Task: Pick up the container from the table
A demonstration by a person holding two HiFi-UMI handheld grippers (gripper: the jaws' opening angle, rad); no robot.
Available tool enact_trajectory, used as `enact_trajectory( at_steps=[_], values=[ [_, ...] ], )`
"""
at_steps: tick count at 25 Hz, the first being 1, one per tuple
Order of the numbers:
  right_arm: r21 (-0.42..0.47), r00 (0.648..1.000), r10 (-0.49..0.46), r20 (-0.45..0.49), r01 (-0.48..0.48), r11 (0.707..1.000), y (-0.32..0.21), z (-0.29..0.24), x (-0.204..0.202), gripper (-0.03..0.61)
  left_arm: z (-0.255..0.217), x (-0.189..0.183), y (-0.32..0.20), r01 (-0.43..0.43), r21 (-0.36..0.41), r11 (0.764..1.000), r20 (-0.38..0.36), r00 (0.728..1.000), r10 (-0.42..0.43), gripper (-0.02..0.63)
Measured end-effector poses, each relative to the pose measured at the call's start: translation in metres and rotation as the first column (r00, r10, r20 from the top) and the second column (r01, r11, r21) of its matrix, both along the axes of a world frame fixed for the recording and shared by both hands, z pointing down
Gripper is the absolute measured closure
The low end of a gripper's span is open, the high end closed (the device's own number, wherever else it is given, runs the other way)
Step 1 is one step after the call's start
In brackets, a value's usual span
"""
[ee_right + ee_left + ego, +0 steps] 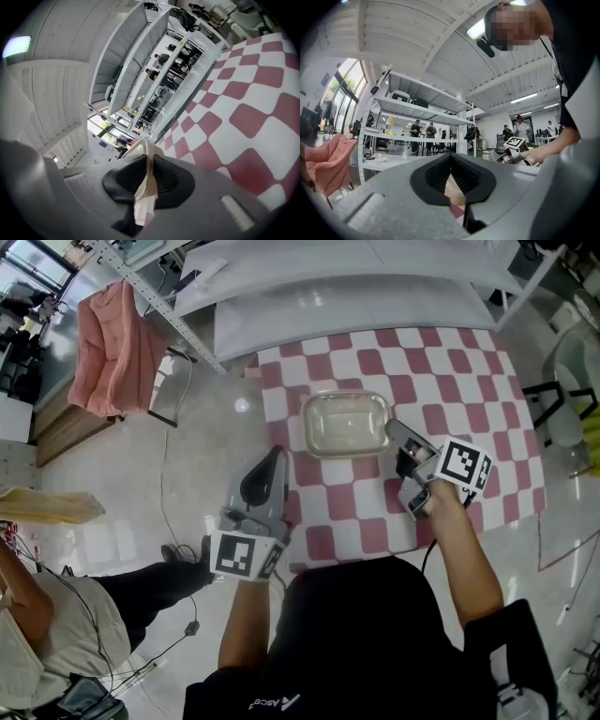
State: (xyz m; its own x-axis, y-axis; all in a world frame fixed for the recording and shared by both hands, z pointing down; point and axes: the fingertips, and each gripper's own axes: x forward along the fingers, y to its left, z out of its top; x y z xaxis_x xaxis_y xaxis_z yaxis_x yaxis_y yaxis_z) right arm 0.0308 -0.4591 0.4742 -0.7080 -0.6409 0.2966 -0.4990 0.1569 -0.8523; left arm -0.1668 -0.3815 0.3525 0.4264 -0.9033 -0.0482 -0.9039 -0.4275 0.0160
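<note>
A translucent rectangular container [344, 423] with a pale lid is held over the red-and-white checkered table [487, 399]. My right gripper [392, 430] is shut on the container's right rim. In the right gripper view that pale rim [143, 151] is pinched between the black pads of the right gripper [149, 174], with the checkered cloth [243, 117] below. My left gripper [275, 457] hovers by the table's left edge, a short way from the container and apart from it. The left gripper [451, 161] has its pads meeting, with nothing gripped.
White shelving [328, 296] stands just beyond the table's far edge. A pink cloth [112, 348] hangs over a chair at the left. A seated person [56, 615] and floor cables [169, 521] are at lower left. A chair [572, 395] stands to the right.
</note>
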Motion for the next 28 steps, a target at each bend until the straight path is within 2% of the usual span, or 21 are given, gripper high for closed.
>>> enact_trajectory(
  at_steps=[6, 12, 28],
  values=[
    [0.008, 1.000, 0.006, -0.004, -0.005, 1.000, 0.014, -0.011, 0.005, 0.531, -0.004, 0.003, 0.009, -0.001, 0.011, 1.000, -0.015, 1.000, 0.001, 0.603],
    [0.073, 0.999, -0.045, -0.016, 0.046, 0.996, 0.019, -0.021, -0.001, 0.531, -0.007, 0.004, 0.017, 0.003, 0.022, 1.000, -0.017, 1.000, -0.003, 0.603],
    [0.041, 0.999, -0.042, -0.023, 0.043, 0.998, 0.031, -0.015, 0.001, 0.531, -0.007, 0.009, 0.026, -0.004, 0.018, 1.000, -0.017, 1.000, 0.004, 0.603]
  ],
)
